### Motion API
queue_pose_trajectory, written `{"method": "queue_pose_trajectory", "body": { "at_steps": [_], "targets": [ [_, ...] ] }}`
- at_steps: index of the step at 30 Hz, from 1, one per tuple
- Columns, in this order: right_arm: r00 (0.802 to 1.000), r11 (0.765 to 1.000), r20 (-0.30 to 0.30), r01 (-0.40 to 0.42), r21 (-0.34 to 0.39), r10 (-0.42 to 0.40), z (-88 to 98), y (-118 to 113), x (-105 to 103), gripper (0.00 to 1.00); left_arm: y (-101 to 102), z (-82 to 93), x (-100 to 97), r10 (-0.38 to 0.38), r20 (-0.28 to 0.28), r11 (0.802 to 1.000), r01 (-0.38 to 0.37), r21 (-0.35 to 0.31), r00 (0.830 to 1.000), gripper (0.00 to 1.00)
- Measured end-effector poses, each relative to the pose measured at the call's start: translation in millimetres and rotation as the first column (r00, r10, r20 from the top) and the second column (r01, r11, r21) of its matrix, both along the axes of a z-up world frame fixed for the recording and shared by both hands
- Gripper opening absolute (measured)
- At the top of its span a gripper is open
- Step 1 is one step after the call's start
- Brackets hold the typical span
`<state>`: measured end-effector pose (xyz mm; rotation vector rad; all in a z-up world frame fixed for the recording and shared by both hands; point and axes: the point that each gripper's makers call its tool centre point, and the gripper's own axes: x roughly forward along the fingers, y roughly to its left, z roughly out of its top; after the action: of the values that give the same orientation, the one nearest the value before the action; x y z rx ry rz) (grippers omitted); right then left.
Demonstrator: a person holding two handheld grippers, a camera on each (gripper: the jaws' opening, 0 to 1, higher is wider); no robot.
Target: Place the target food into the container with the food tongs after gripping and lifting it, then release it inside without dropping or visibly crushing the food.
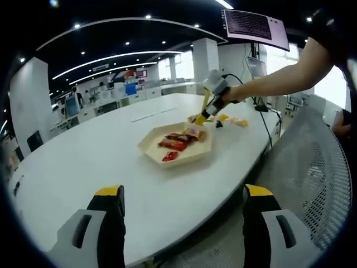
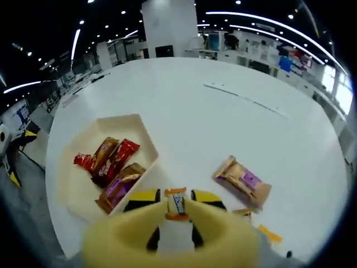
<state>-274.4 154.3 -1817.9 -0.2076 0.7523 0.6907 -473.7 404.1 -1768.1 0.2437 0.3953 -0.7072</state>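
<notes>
1. Right gripper view, widest first: the white counter (image 2: 223,128) carries a cream tray (image 2: 83,184) toward its near-left edge, wrapped snacks already lying inside.
2. Judging by this, the carry step is in hand; next the candy must travel left over the tray rim, then be let go gently.
3. Right tongs (image 2: 177,207) pinch a small orange-ended candy (image 2: 177,202), raised just beside the tray.
4. Left tongs (image 1: 184,192) gape wide, holding nothing.
</notes>
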Motion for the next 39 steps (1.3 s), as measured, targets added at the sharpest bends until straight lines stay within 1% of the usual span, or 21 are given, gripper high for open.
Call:
{"method": "queue_pose_trajectory", "body": {
  "at_steps": [1, 2, 4, 6, 8, 10, 11, 13, 15, 20, 27, 31, 33, 39],
  "targets": [
    [1.000, 1.000, 0.001, 0.000, -0.002, 0.000, 1.8, 0, 0, 0.21, 0, 0.0, 0.0, 0.000, 0.000, 1.000, 0.000, 0.000, 1.000, 0.83],
    [1.000, 1.000, 0.005, -0.003, 0.003, 0.003, 7.8, 0, 0, 0.21, 0, 0.0, 0.0, -0.001, 0.000, 1.000, 0.001, 0.000, 1.000, 0.83],
    [0.999, 1.000, 0.037, -0.011, -0.007, 0.011, 20.8, 0, 1, 0.21, 0, 0.1, -0.2, -0.002, 0.001, 1.000, 0.002, -0.001, 1.000, 0.83],
    [0.999, 1.000, 0.042, -0.004, -0.010, 0.004, 30.1, 0, 2, 0.21, 0, -2.0, -0.8, -0.001, -0.011, 1.000, 0.001, 0.006, 1.000, 0.84],
    [0.998, 1.000, 0.066, -0.007, -0.023, 0.009, 40.6, 0, 3, 0.21, 0, -1.6, -0.6, 0.000, -0.009, 1.000, 0.000, 0.003, 1.000, 0.85],
    [0.997, 1.000, 0.075, -0.005, -0.020, 0.007, 50.0, 1, 3, 0.21, 1, -1.5, -0.6, 0.002, -0.008, 1.000, -0.002, 0.002, 1.000, 0.85],
    [0.995, 1.000, 0.100, -0.008, -0.027, 0.011, 56.6, 2, 5, 0.21, 0, -1.0, -0.8, 0.001, -0.007, 1.000, -0.001, 0.001, 1.000, 0.86],
    [0.994, 1.000, 0.109, 0.004, -0.018, -0.002, 63.9, 2, 6, 0.21, 0, -1.2, -1.0, 0.000, -0.008, 1.000, 0.000, 0.002, 1.000, 0.86],
    [0.994, 1.000, 0.113, 0.007, -0.007, -0.006, 67.5, 2, 6, 0.21, 0, -0.5, -1.2, -0.003, -0.008, 1.000, 0.003, -0.004, 1.000, 0.87],
    [0.993, 1.000, 0.119, 0.010, -0.018, -0.008, 73.8, -1, 2, 0.21, -1, 0.8, -1.2, -0.010, -0.005, 1.000, 0.010, -0.016, 1.000, 0.88],
    [0.994, 1.000, 0.112, 0.016, -0.004, -0.015, 79.2, 1, -6, 0.21, -2, 1.8, -1.4, -0.012, 0.002, 1.000, 0.012, -0.021, 1.000, 0.87],
    [0.994, 1.000, 0.109, 0.007, -0.002, -0.007, 82.2, 11, -9, 0.21, -2, 3.1, -1.2, -0.011, 0.009, 1.000, 0.012, -0.024, 1.000, 0.87],
    [0.994, 1.000, 0.112, -0.011, 0.000, 0.011, 84.5, 21, -10, 0.21, -2, 3.4, -1.2, -0.011, 0.011, 1.000, 0.012, -0.025, 1.000, 0.87],
    [0.989, 0.997, 0.125, -0.080, 0.015, 0.077, 92.5, 65, -13, 0.21, -3, 4.6, -1.7, -0.013, 0.016, 1.000, 0.014, -0.028, 1.000, 0.86]
  ]
}}
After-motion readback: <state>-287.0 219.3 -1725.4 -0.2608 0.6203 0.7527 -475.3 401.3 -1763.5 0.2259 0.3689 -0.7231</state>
